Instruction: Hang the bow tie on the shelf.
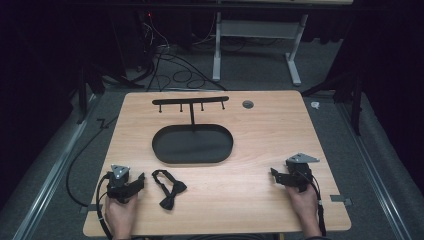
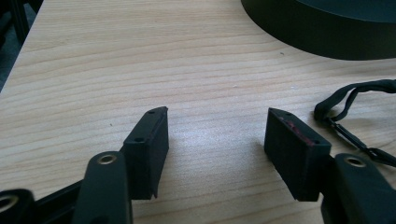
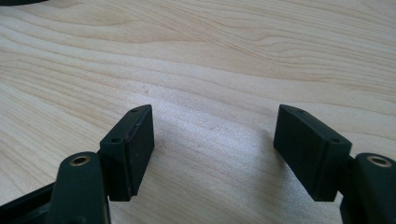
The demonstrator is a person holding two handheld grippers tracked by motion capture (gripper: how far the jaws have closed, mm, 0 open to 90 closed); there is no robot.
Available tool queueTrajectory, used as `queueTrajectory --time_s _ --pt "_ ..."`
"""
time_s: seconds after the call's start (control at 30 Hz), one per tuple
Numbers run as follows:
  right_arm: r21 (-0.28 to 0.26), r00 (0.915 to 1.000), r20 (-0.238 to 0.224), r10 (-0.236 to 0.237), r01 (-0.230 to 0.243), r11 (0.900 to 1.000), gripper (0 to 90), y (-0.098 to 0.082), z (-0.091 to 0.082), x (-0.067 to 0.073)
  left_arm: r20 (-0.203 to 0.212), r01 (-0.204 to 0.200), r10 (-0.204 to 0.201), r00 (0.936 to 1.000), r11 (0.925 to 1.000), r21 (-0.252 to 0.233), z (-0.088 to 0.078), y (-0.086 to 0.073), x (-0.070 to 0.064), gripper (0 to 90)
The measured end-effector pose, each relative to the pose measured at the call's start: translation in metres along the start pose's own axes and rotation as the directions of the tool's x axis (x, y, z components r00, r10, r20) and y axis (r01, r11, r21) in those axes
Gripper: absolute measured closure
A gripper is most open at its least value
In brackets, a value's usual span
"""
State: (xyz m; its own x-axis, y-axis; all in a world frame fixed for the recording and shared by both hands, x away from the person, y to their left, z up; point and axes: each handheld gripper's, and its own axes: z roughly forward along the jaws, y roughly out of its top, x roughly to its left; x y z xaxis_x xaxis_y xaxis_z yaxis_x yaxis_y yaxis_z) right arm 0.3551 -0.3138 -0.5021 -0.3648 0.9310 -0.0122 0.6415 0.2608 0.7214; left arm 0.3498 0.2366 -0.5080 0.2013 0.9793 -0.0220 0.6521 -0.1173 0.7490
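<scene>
Left gripper (image 1: 141,180), fingers (image 2: 149,140) spread apart over bare wood, nothing between them. Right gripper (image 1: 274,174), fingers (image 3: 133,135) likewise spread and empty. Black bow tie (image 1: 170,188) lying flat on the desk (image 1: 270,130) just beside the left gripper: a knotted bow with two pointed wings, its thin strap (image 2: 355,93) curled in a loop toward the oval black tray (image 1: 165,150). From the tray rises a T-shaped hanger stand (image 1: 190,102) with small pegs.
</scene>
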Motion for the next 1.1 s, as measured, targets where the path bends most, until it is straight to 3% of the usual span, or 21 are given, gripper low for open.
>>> queueTrajectory --time_s 0.63,0.97,1.1 --pt "0.000 1.0000 0.000 -0.003 0.003 1.000 29.9 0.0000 0.0000 -0.0003 0.003 0.010 -0.010 0.9999 1.0000 -0.001 0.0002 0.0002 -0.0002 38.8" --pt "-0.001 1.0000 -0.001 -0.002 0.002 1.000 29.9 0.0000 0.0000 -0.0004 -0.015 0.009 -0.009 0.9998 0.9999 0.007 -0.0001 0.0013 -0.0023 39.7" --pt "-0.001 1.0000 -0.001 -0.003 0.003 1.000 29.9 0.0000 0.0000 -0.0004 0.016 0.025 -0.025 0.9996 0.9996 0.015 -0.0017 0.0020 -0.0018 40.1"
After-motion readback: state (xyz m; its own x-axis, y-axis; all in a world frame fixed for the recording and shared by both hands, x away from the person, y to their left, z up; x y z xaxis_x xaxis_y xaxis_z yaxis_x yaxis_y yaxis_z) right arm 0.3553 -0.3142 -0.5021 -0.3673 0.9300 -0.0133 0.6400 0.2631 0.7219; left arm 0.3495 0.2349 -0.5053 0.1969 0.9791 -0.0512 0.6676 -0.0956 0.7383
